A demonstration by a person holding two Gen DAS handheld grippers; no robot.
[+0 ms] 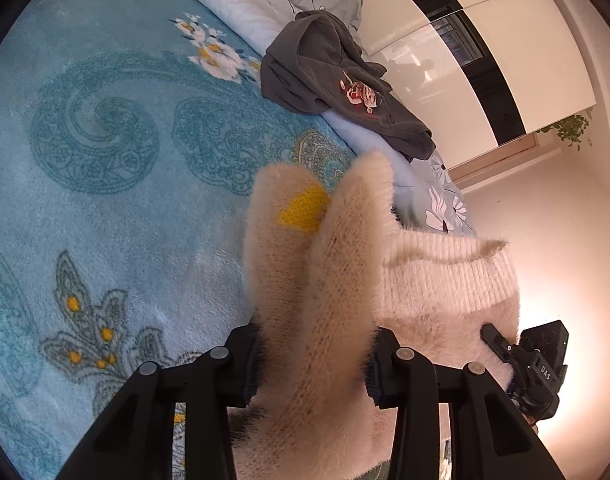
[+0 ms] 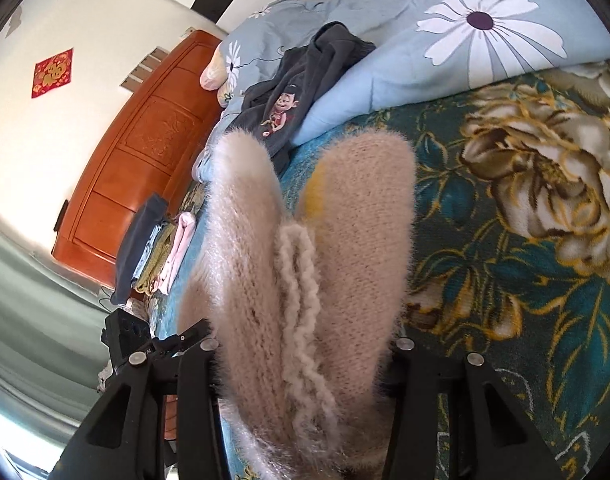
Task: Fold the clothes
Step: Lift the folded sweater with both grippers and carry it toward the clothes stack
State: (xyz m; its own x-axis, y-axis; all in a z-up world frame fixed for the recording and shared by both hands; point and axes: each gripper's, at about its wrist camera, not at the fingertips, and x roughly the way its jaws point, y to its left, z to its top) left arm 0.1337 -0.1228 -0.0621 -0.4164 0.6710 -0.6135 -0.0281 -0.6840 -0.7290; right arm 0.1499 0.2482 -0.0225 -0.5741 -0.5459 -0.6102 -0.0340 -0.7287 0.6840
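A fluffy cream knit sweater point(image 1: 329, 280) with a yellow patch is bunched between the jaws of my left gripper point(image 1: 311, 364), which is shut on it above the blue blanket. Its ribbed hem point(image 1: 449, 280) hangs to the right. My right gripper point(image 2: 305, 364) is shut on the same sweater point(image 2: 345, 240), whose folds stick up and hide both fingertips. The right gripper also shows in the left wrist view point(image 1: 537, 368), at the sweater's far edge. The left gripper also shows in the right wrist view point(image 2: 145, 344).
A dark grey shirt point(image 1: 337, 84) with a cartoon print lies crumpled on a pale blue flowered quilt point(image 2: 465, 40) further up the bed. Folded clothes point(image 2: 153, 248) are stacked near the wooden headboard point(image 2: 145, 148). The blue patterned blanket point(image 1: 105, 160) covers the bed.
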